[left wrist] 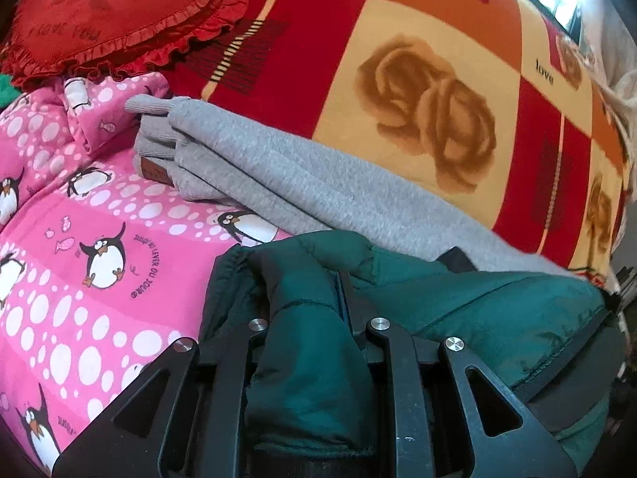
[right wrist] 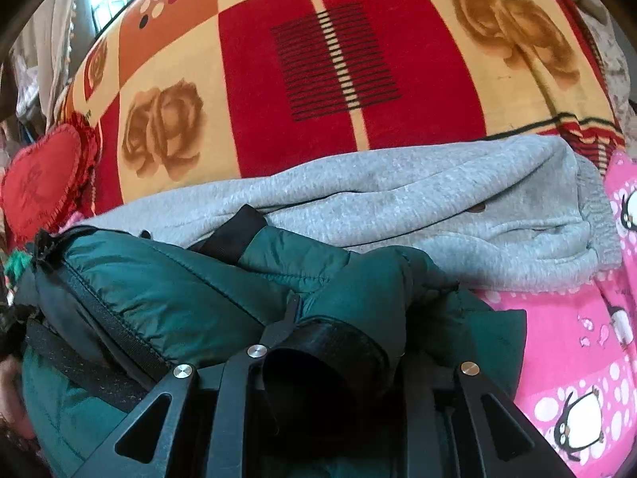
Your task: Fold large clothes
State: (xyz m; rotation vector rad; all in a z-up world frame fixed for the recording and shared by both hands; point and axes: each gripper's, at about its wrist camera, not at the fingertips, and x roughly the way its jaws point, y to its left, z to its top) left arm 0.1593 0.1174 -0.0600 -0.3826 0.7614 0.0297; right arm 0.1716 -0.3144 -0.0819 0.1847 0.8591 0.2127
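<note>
We hold the green padded jacket [left wrist: 458, 306] in both tools; the left gripper [left wrist: 308, 310] is clenched on a puffy fold of it, and the right gripper [right wrist: 330, 318] is clenched on a fold that ends in a black cuff-like band, as far as the right wrist view shows; the jacket lies bundled at the near edge of the bed, right under both grippers, on the pink penguin blanket [left wrist: 99, 239] and against the folded grey sweatshirt [left wrist: 278, 175] just beyond it; its long axis seems to run left to right across us, so each hand is at one end and neither is nearer; the checked rose bedspread [left wrist: 418, 59] lies farther off, past the grey pile, and a red heart cushion [left wrist: 111, 20] sits at the far left; we judge the next move should carry the bundle away from us.
</note>
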